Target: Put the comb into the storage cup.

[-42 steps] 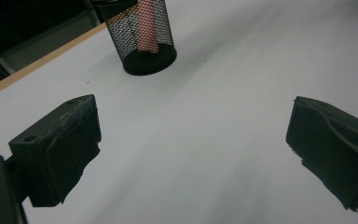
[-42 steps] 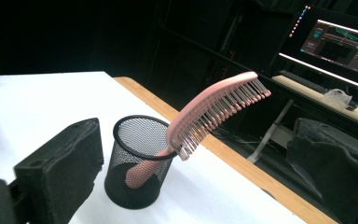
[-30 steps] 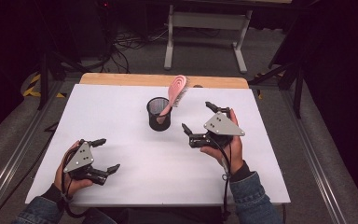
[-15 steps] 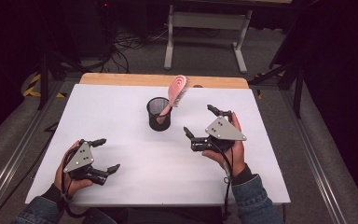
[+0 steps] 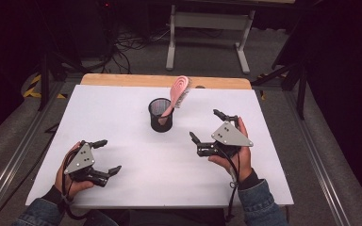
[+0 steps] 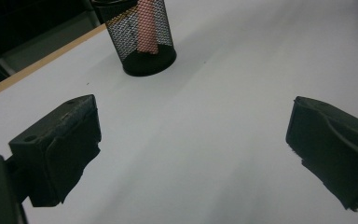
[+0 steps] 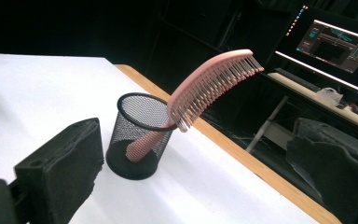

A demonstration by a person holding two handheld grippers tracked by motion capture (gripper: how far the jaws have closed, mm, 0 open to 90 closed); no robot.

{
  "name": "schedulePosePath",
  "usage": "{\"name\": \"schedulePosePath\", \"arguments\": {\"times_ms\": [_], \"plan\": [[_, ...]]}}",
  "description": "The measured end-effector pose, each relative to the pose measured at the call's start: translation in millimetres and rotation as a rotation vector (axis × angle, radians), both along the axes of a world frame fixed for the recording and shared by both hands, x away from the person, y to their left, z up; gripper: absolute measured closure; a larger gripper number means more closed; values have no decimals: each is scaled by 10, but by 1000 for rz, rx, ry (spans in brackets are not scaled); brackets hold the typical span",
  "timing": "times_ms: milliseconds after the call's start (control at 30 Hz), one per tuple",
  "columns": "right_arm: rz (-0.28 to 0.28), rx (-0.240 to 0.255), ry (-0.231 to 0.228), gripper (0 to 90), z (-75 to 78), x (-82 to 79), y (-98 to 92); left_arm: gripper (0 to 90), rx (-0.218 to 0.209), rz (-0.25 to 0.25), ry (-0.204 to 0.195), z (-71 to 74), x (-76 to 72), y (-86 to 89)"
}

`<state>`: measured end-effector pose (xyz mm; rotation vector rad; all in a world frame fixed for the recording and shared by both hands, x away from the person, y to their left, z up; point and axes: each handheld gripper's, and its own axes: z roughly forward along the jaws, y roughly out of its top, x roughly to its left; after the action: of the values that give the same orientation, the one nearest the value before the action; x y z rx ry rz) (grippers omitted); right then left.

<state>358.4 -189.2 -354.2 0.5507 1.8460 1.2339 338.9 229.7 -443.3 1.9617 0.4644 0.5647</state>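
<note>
Fingers (image 6: pixel 56 154) on the left gripper (image 5: pixel 101 157) are spread wide with nothing between them. That gripper sits low near the front left corner of the white table (image 5: pixel 122 99), in the person's left hand (image 5: pixel 68 176). It is well apart from everything else.

Move across toward the middle and you come to the black mesh cup (image 5: pixel 160 115). It stands upright, nearer the back edge than the front. A pink hairbrush (image 5: pixel 178 94) is in it, handle down. The handle rests on the cup's bottom, and the bristly head sticks up and leans over the rim toward the back right.

Go on to the right side and there is the right gripper (image 5: pixel 209 127), held in the right hand (image 5: pixel 235 155). Its fingers (image 7: pixel 60 172) are spread wide too, and they hold nothing. It is near the cup, a bit to the right and in front of it, and it points at the brush.

I think the job now is taking the brush out, or else it has just been dropped in. To take it well, the right gripper should come in slow and grab the pink neck just above the rim. It should squeeze firmly on the smooth part, not the bristles. Then it should lift along the way the brush leans, so the cup does not tip. The cup looks light, so the left gripper could hold it steady.
</note>
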Motion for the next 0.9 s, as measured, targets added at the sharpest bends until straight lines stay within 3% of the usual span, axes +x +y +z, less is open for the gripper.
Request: {"name": "schedulePosePath", "arguments": {"times_ms": [900], "plan": [[-14,-56,-1,42,-214,-114,-171,41,6,2,-1,0,0,-2]]}}
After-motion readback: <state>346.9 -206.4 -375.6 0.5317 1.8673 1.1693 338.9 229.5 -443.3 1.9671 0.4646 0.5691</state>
